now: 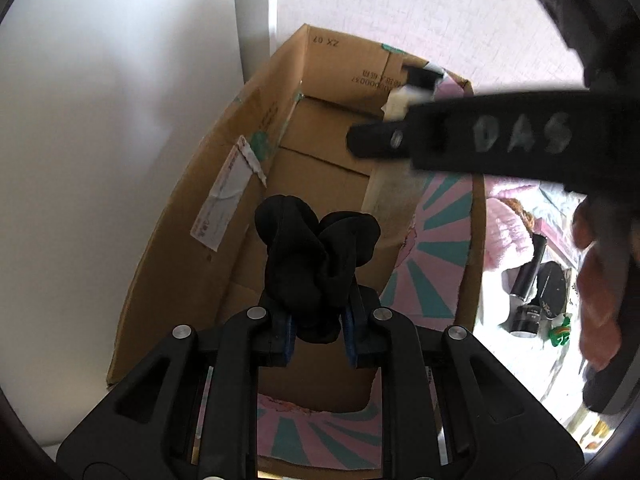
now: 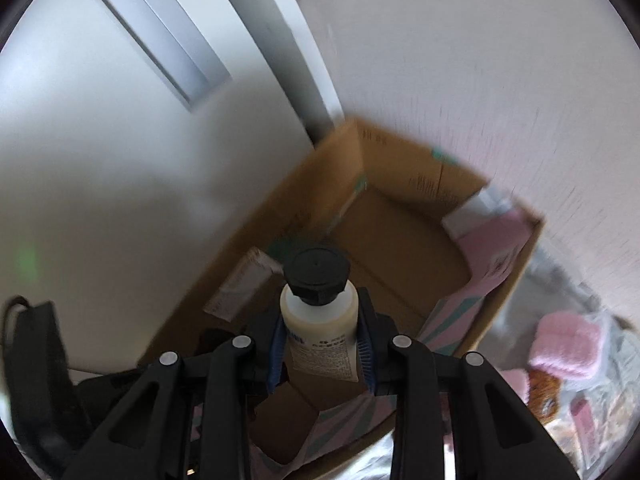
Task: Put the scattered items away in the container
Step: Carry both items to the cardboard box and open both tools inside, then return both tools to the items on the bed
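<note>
Landmark: the cardboard box (image 1: 328, 148), open at the top, standing against a white wall; every place below is told from it.
Left tongs (image 1: 318, 338): clamped on a bunched black cloth (image 1: 316, 256), the blue pads nearly together with the fabric squeezed between them.
Black cloth, place: held above the box opening, over the near part of the box floor, not yet touching it.
Right tongs (image 2: 322, 350): clamped on a white bottle (image 2: 318, 320) with a black cap, the pads partly apart and pressing its two sides.
White bottle, place: held upright above the near edge of the box, cap toward the far wall of the box.
Inside the box: a pink and teal printed sheet (image 1: 432, 248) leans on the right wall; the brown floor looks mostly bare.
Right of the box: pink fluffy things (image 2: 568, 348) and other small items lie outside it, still to collect.
Progress: I judge the task early; two items are carried over the box but neither is released.
Left to do: let both go into the box, then fetch the rest.
</note>
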Available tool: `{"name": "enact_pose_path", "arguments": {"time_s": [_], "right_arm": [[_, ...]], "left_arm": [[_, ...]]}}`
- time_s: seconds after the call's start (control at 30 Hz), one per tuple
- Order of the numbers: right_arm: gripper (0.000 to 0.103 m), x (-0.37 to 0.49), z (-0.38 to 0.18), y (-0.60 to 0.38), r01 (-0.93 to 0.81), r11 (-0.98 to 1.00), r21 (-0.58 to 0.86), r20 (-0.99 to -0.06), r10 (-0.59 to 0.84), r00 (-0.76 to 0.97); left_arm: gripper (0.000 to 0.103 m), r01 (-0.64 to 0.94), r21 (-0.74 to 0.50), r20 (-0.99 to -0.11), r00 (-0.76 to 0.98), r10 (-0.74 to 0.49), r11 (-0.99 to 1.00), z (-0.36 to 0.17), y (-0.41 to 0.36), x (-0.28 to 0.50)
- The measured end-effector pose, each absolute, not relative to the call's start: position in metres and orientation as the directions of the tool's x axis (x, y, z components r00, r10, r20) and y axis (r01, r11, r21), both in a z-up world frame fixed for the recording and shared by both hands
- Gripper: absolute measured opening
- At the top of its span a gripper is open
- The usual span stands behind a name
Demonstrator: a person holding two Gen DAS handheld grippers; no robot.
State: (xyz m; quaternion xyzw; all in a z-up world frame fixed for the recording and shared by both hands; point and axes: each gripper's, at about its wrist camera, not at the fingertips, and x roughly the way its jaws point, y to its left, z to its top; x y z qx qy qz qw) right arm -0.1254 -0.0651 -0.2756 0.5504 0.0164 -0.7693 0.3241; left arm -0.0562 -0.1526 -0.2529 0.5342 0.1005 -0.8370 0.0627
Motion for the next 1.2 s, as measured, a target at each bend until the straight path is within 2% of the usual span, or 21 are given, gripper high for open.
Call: {"name": "enact_pose_path", "arguments": {"time_s": [0.13, 0.2, 0.27, 0.33, 0.47, 0.5, 0.77, 0.93, 1.03, 1.2], "right_arm": [[0.029, -0.126, -0.297, -0.069, 0.506, -0.794, 0.337, -0.872, -0.465, -0.150], [0.029, -0.126, -0.301, -0.072, 0.510, -0.791, 0.339, -0.876, -0.463, -0.137], [0.030, -0.127, -0.303, -0.077, 0.515, -0.787, 0.339, -0.877, -0.462, -0.128], [0.036, -0.129, -0.303, -0.079, 0.516, -0.790, 0.332, -0.881, -0.455, -0.130], [0.051, -0.131, -0.298, -0.082, 0.513, -0.797, 0.318, -0.883, -0.447, -0.146], [0.052, -0.131, -0.296, -0.083, 0.514, -0.799, 0.313, -0.882, -0.445, -0.155], [0.053, -0.127, -0.263, -0.061, 0.507, -0.787, 0.352, -0.823, -0.518, -0.232], [0.053, -0.109, -0.224, -0.021, 0.507, -0.797, 0.330, -0.764, -0.540, -0.352], [0.053, -0.092, -0.201, 0.021, 0.477, -0.826, 0.300, -0.736, -0.519, -0.436], [0.053, -0.053, -0.176, 0.119, 0.349, -0.910, 0.224, -0.719, -0.396, -0.571]], "left_arm": [[0.017, 0.215, -0.103, -0.913, -0.407, 0.007, -0.971, -0.260, -0.154, -0.058], [0.036, 0.224, -0.099, -0.919, -0.395, 0.003, -0.970, -0.263, -0.155, -0.060], [0.085, 0.246, -0.115, -0.920, -0.392, 0.009, -0.962, -0.265, -0.159, -0.060], [0.097, 0.264, -0.133, -0.909, -0.416, 0.011, -0.955, -0.261, -0.162, -0.057], [0.098, 0.255, -0.129, -0.905, -0.426, 0.009, -0.958, -0.256, -0.162, -0.058], [0.098, 0.246, -0.115, -0.905, -0.426, -0.001, -0.962, -0.254, -0.160, -0.059], [0.098, 0.182, -0.051, -0.889, -0.456, -0.038, -0.982, -0.233, -0.140, -0.059], [0.098, 0.132, -0.015, -0.864, -0.500, -0.054, -0.991, -0.204, -0.122, -0.046], [0.098, 0.084, 0.009, -0.836, -0.546, -0.053, -0.996, -0.182, -0.115, -0.049], [0.100, -0.017, 0.037, -0.800, -0.600, -0.019, -0.999, -0.155, -0.083, -0.049]]}}
